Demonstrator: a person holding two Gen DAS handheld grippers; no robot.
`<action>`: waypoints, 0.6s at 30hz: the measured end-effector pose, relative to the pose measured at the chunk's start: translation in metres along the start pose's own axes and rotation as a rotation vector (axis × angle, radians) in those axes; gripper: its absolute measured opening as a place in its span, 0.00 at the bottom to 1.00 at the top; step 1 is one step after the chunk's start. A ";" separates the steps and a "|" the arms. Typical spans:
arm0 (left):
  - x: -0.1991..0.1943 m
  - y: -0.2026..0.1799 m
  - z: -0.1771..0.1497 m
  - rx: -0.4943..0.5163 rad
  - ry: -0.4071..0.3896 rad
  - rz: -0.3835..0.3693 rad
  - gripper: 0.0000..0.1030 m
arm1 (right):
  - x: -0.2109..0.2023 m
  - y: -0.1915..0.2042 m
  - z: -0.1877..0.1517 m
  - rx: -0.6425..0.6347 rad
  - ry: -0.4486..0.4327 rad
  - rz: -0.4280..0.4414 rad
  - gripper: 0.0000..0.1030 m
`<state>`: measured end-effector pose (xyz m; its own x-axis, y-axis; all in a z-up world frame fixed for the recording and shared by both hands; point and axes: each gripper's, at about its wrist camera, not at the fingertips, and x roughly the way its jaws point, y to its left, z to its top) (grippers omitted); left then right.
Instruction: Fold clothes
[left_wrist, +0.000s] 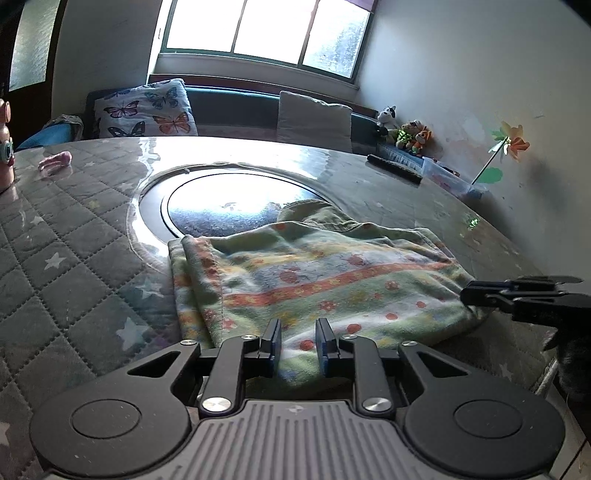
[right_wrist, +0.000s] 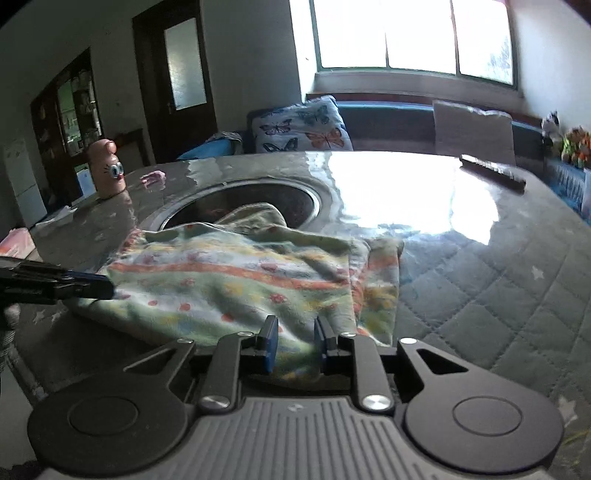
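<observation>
While the striped floral garment (left_wrist: 325, 280) is lying half-folded on the quilted table (left_wrist: 74, 258), just in front of the round inset (left_wrist: 229, 203), its near hem is being pinched by the narrow jaws of the left gripper (left_wrist: 297, 341). In the right wrist view, the garment's (right_wrist: 240, 284) near edge is likewise being clamped by the right gripper (right_wrist: 294, 338), beside the folded strip.

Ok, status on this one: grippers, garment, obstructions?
Left gripper and right gripper both shut on patterned garment, near edge. Garment partly folded on quilted table. Nothing in the way.
</observation>
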<state>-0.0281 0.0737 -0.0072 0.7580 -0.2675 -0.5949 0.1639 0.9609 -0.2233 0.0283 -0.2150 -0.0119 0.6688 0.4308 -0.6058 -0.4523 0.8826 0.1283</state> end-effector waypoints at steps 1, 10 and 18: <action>-0.001 0.001 0.000 -0.003 0.001 0.001 0.23 | 0.002 -0.003 -0.001 0.011 0.009 0.001 0.15; 0.001 0.011 0.008 -0.023 0.009 0.022 0.21 | 0.009 -0.007 0.017 0.005 -0.003 0.011 0.17; 0.005 0.017 0.011 -0.033 0.020 0.023 0.21 | 0.026 -0.019 0.025 0.029 0.019 0.013 0.17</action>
<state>-0.0149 0.0895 -0.0052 0.7484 -0.2475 -0.6153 0.1258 0.9639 -0.2348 0.0688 -0.2159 -0.0104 0.6516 0.4394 -0.6183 -0.4438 0.8819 0.1590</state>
